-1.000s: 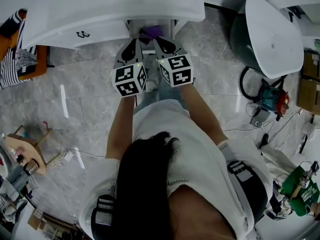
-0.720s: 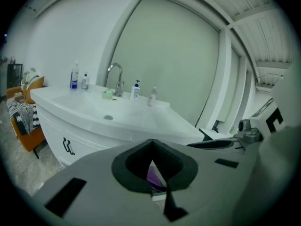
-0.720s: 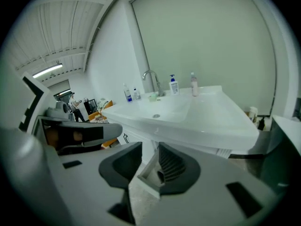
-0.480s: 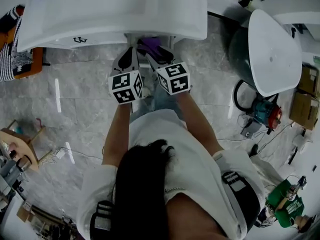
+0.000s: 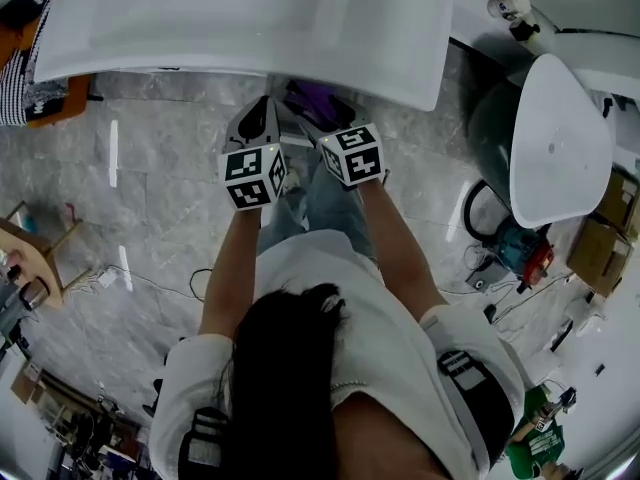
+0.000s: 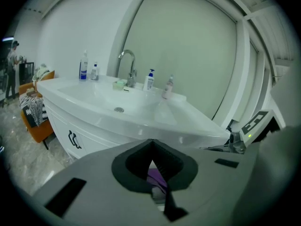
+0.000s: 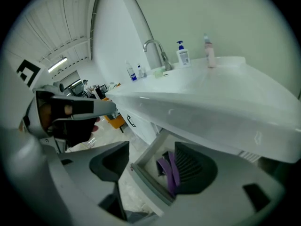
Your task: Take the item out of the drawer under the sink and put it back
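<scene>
Under the sink [image 7: 211,93], right gripper [image 7: 153,166] jaws, just opened, straddle half-hidden purple item [image 7: 169,171]; left gripper [image 6: 151,145] closed

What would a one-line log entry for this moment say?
right gripper: fingers have just been opening, purple item between them, unclamped | purple item: lying in open drawer | left gripper: fingers shut, empty

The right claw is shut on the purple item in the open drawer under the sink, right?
No: the right claw is open; its jaws have just been opening, and the purple item lies ungripped between them in the open drawer under the sink, as the right gripper view shows.
</scene>
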{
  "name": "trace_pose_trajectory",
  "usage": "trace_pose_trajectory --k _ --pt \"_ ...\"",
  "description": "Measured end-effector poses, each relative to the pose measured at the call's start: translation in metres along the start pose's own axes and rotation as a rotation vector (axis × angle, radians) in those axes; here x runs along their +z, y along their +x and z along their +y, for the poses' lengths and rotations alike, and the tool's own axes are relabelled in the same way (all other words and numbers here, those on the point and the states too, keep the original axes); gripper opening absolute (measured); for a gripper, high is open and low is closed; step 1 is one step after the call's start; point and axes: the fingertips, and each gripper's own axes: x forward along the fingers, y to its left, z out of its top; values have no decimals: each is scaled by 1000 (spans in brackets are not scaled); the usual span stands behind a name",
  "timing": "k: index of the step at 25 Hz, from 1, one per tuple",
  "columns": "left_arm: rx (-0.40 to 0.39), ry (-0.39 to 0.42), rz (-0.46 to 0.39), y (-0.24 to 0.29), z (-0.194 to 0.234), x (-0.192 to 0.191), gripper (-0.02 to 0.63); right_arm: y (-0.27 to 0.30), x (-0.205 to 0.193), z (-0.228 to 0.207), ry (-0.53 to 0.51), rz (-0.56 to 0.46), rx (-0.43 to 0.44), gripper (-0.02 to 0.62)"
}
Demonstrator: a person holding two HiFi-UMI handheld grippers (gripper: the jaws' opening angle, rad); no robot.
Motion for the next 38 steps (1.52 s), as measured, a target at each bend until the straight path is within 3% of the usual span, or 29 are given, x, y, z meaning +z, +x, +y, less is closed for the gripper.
trace_pose_trajectory --k 8,14,21,38 --pt "37 -12 37 18 12 -11 3 36 -19 -14 -18 80 57 295" --pt "65 1 55 33 18 -21 3 60 -40 -30 -104 164 58 295" --pt "108 -42 45 36 27 -31 3 88 -68 -41 -158 267 67 325" --pt "169 -76 47 30 44 -47 3 127 -116 -66 -272 403 -11 339"
